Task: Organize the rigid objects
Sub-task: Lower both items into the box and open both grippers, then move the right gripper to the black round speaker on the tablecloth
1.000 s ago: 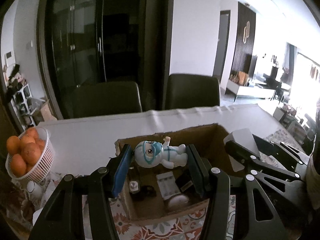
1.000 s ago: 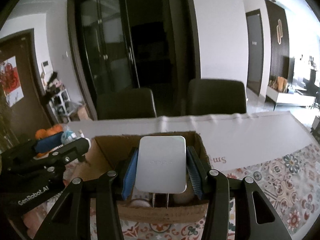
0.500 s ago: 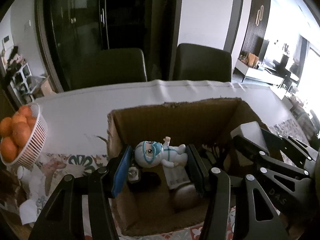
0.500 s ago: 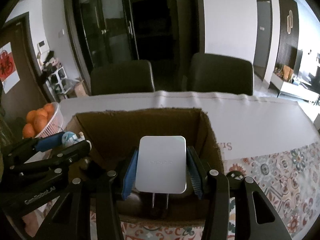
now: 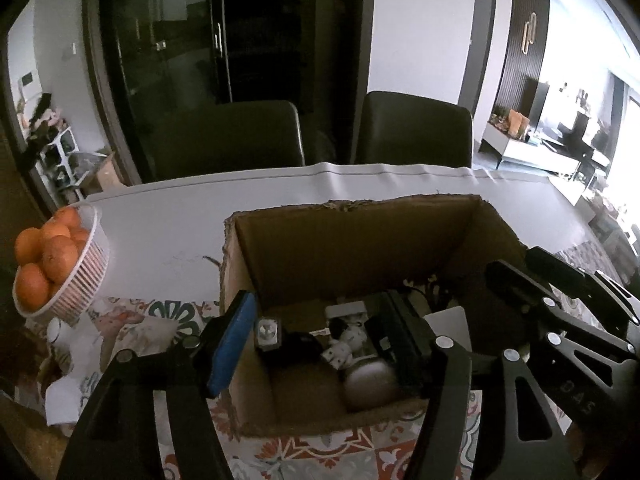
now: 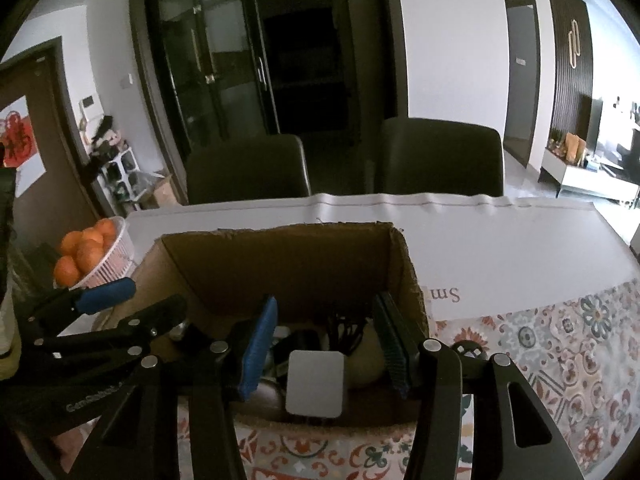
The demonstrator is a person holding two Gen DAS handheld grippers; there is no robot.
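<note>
Box contents dim, partly hidden. One figurine, one white charger. Both grippers, left and right, just opened, empty.

Left gripper jaws just opening, nothing between them: toy figure gone from pads, now lying inside cardboard box. Right gripper jaws just opening too: white charger out of grip, lower in box.
</note>
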